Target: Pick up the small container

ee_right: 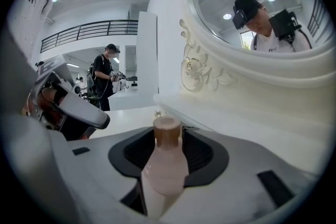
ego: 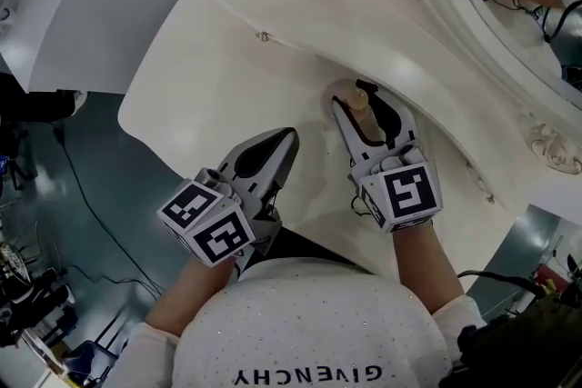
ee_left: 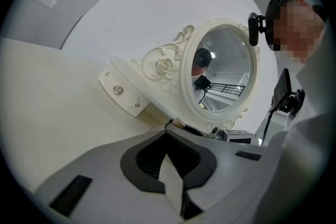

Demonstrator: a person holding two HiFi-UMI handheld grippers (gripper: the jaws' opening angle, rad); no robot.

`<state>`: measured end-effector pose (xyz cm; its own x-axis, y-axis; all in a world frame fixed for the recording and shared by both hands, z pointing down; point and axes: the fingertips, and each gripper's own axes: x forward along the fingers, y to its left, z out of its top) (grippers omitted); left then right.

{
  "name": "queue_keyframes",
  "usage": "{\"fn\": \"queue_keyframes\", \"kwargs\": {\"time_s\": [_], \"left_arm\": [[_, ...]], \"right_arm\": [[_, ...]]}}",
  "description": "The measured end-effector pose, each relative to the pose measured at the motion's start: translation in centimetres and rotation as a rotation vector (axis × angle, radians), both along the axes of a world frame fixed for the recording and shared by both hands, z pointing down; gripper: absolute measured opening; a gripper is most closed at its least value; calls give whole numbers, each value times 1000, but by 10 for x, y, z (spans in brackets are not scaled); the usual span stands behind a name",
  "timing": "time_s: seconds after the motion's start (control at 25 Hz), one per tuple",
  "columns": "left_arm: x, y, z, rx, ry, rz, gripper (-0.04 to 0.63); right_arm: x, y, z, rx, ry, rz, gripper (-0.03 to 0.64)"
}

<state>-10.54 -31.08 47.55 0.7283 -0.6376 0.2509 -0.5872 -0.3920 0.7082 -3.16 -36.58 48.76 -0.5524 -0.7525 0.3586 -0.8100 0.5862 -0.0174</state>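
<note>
The small container (ego: pixel 361 115) is a pale pink bottle with a brown cap, upright near the cream vanity table's (ego: pixel 218 77) front edge. My right gripper (ego: pixel 361 97) reaches in from below and is shut on it, one jaw on each side. In the right gripper view the bottle (ee_right: pixel 165 165) fills the gap between the jaws of that gripper (ee_right: pixel 168 131), its cap pointing up. My left gripper (ego: pixel 284 141) hovers at the table's edge to the left of the bottle, jaws together and empty. In the left gripper view this gripper (ee_left: pixel 168 136) points toward the mirror.
An ornate oval mirror (ee_left: pixel 223 71) in a carved cream frame (ego: pixel 509 59) stands at the table's back right. A small drawer block with metal knobs (ee_left: pixel 117 90) sits beside it. Grey floor (ego: pixel 100 186) with a cable lies left of the table. Another person (ee_right: pixel 105 78) stands far off.
</note>
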Motion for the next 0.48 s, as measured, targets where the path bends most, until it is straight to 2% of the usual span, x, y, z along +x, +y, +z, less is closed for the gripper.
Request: {"fn": "queue_keyframes", "kwargs": {"time_s": [0.28,0.48], "left_arm": [[-2,2,-1,0,-1,9,-2],[-1,2,-2,6,1,17,-2]], "right_arm": [[-3,2,0,0,21,2,150],[-2,1,-1,-16,1,32,149]]}}
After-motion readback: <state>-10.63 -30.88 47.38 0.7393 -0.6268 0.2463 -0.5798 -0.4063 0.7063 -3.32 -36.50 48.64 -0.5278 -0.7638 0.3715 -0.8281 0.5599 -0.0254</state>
